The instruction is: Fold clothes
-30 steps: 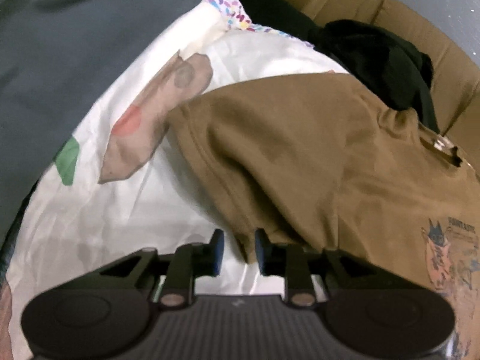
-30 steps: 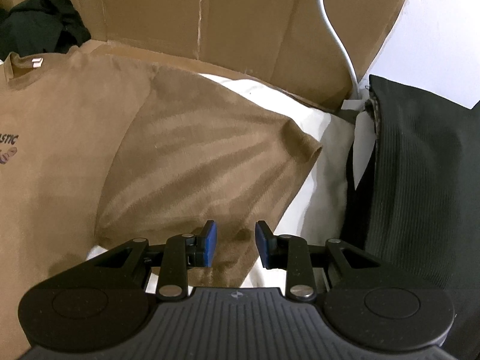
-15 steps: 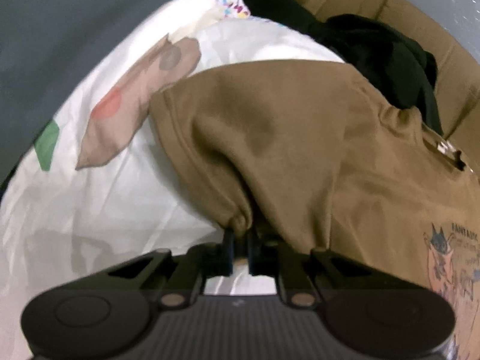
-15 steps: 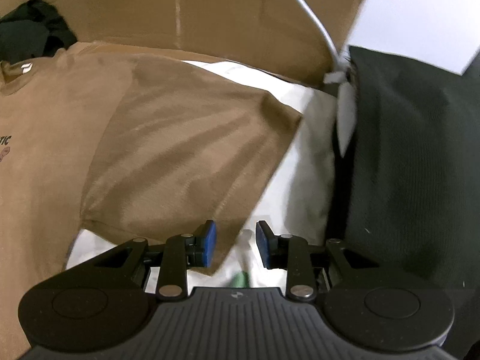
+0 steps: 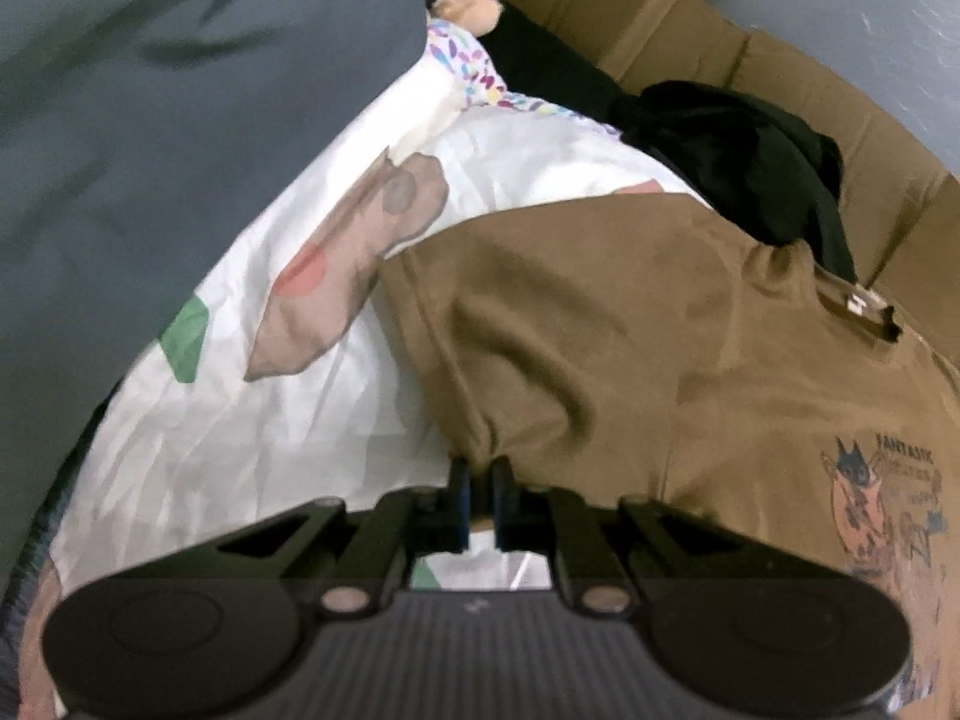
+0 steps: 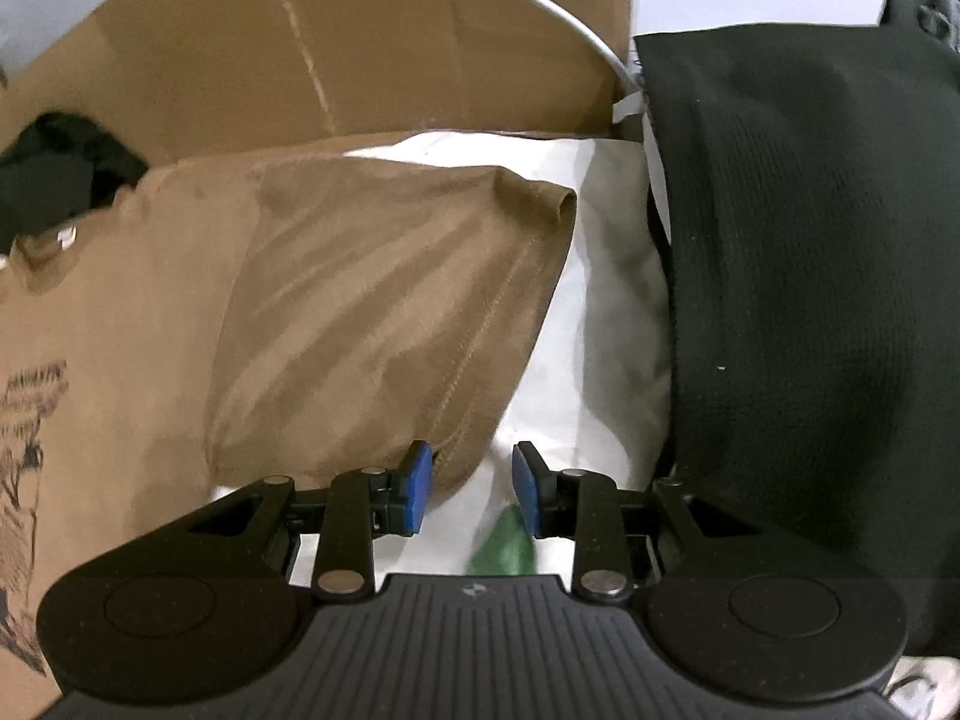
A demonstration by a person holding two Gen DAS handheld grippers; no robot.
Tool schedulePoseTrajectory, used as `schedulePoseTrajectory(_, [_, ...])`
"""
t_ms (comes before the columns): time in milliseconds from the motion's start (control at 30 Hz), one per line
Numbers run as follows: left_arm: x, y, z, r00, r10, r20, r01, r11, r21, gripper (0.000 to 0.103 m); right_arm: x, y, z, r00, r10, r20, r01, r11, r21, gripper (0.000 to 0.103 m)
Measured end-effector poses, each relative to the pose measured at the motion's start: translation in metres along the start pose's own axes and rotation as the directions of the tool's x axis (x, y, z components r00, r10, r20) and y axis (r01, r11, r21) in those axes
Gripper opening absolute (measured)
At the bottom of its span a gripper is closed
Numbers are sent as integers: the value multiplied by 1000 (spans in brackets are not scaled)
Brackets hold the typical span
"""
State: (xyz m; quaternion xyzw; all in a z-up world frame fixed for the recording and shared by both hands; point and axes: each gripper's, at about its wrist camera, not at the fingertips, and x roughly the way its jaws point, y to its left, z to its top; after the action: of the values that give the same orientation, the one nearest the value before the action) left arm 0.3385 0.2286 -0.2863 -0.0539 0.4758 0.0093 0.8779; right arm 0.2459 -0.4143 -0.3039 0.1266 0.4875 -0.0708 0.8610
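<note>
A brown T-shirt (image 5: 630, 324) lies spread face up on a white sheet (image 5: 288, 420) printed with a green patch and a pinkish-brown cartoon shape; its chest print, with the word "FANTASTIC", shows at the right edge of the left wrist view. The left claw (image 5: 478, 483) is pinched nearly closed on the hem of the shirt's sleeve, and the cloth bunches into small gathers just above its 2 blue pads (image 5: 460, 495). In the right wrist view the other sleeve (image 6: 384, 324) lies flat on the sheet (image 6: 594, 324), its stitched cuff edge running down toward the right claw (image 6: 470, 477). That claw stands wide apart and holds nothing: its left pad (image 6: 418, 483) sits just at the lower corner of the sleeve, while the right pad is over bare white sheet. A dark knitted fabric (image 6: 804, 276) fills the right side of this view, beside the sheet. Brown cardboard (image 6: 336, 42) stands behind the shirt in both views, and a crumpled black garment (image 5: 738, 174) lies just beyond the collar. A grey-blue cloth (image 5: 150, 120) covers the left of the left wrist view.
</note>
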Motion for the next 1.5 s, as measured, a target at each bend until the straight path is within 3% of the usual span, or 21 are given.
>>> schedulePoseTrajectory(200, [-11, 3, 0, 1000, 9, 12, -9, 999, 45, 7, 1, 6, 0, 999, 12, 40, -14, 999, 39, 34])
schedulePoseTrajectory(300, [3, -6, -10, 998, 20, -63, -12, 992, 124, 7, 8, 7, -2, 1000, 20, 8, -20, 999, 45, 34])
schedulePoseTrajectory(367, [11, -7, -15, 996, 27, -88, -16, 992, 128, 8, 10, 8, -3, 1000, 9, -10, -9, 1000, 20, 33])
schedulePoseTrajectory(433, [21, -7, -23, 992, 32, -122, -17, 992, 123, 8, 12, 9, -5, 1000, -6, -27, 6, 1000, -12, 29])
schedulePoseTrajectory(533, [25, -8, -30, 990, 43, -134, -21, 986, 164, 9, 15, 11, -7, 998, -30, -50, 27, 998, -60, 12])
schedulePoseTrajectory(633, [23, -5, -27, 990, 59, -132, -35, 983, 178, 13, 12, 12, -4, 996, -66, -55, 60, 994, -96, 8])
schedulePoseTrajectory(733, [12, 8, -19, 986, 127, -112, -106, 978, 178, 14, 8, 7, -1, 990, -135, -44, 130, 987, -98, 6])
schedulePoseTrajectory(800, [6, 19, -16, 983, 149, -108, -131, 978, 160, 14, 3, -4, 1, 984, -174, -38, 171, 983, -65, 7])
schedulePoseTrajectory(933, [-3, 38, -11, 983, 164, -83, -156, 983, 91, 16, -6, -16, 2, 985, -174, -14, 173, 984, -51, 8])
schedulePoseTrajectory(1100, [-7, 52, 3, 987, 160, -6, -160, 987, -17, 52, -16, -16, 3, 989, -148, 31, 149, 987, -57, 16])
schedulePoseTrajectory(1200, [-2, 55, 16, 990, 131, 46, -126, 988, -89, 52, -16, -9, 5, 990, -134, 47, 137, 988, -74, 24])
schedulePoseTrajectory(1367, [14, 54, 44, 986, 119, 120, -98, 981, -168, 52, -15, 2, 8, 991, -113, 67, 119, 988, -102, 26])
schedulePoseTrajectory(1500, [30, 43, 56, 982, 88, 165, -62, 985, -159, 53, -13, 12, 10, 991, -114, 68, 122, 984, -127, 26])
